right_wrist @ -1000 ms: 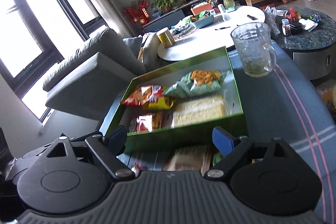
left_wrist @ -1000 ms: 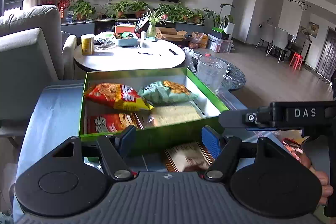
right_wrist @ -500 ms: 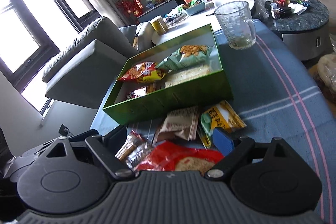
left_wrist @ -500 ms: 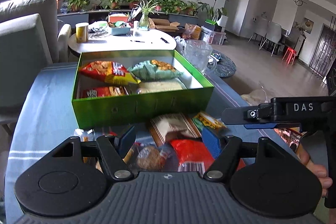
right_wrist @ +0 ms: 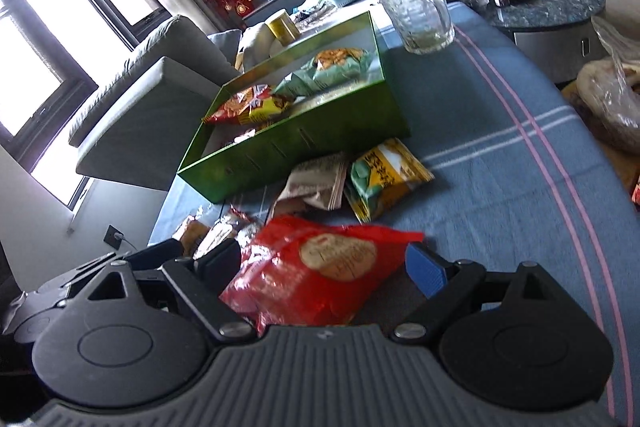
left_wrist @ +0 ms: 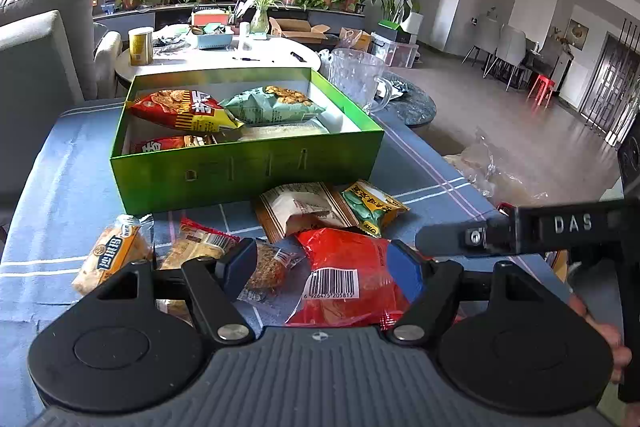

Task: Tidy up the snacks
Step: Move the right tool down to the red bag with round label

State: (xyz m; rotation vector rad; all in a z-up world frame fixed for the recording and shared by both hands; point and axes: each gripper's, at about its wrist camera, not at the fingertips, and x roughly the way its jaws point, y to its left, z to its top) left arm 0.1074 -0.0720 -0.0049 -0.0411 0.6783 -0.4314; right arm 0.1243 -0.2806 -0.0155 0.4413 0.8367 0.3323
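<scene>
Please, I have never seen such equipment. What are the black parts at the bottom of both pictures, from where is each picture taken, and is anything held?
No robot is here: a person holds one two-finger tool in each hand. Each picture comes from a camera on one tool, looking forward along its fingers. The left claw is opening and the right claw is open; both hover over the red crinkly snack bag, and neither grips anything. On the blue striped tablecloth stands an open green rectangular box with several snack bags inside. In front of it lie loose packets, including a yellow-green bean packet and a beige paper packet. A clear glass mug stands behind the box.
</scene>
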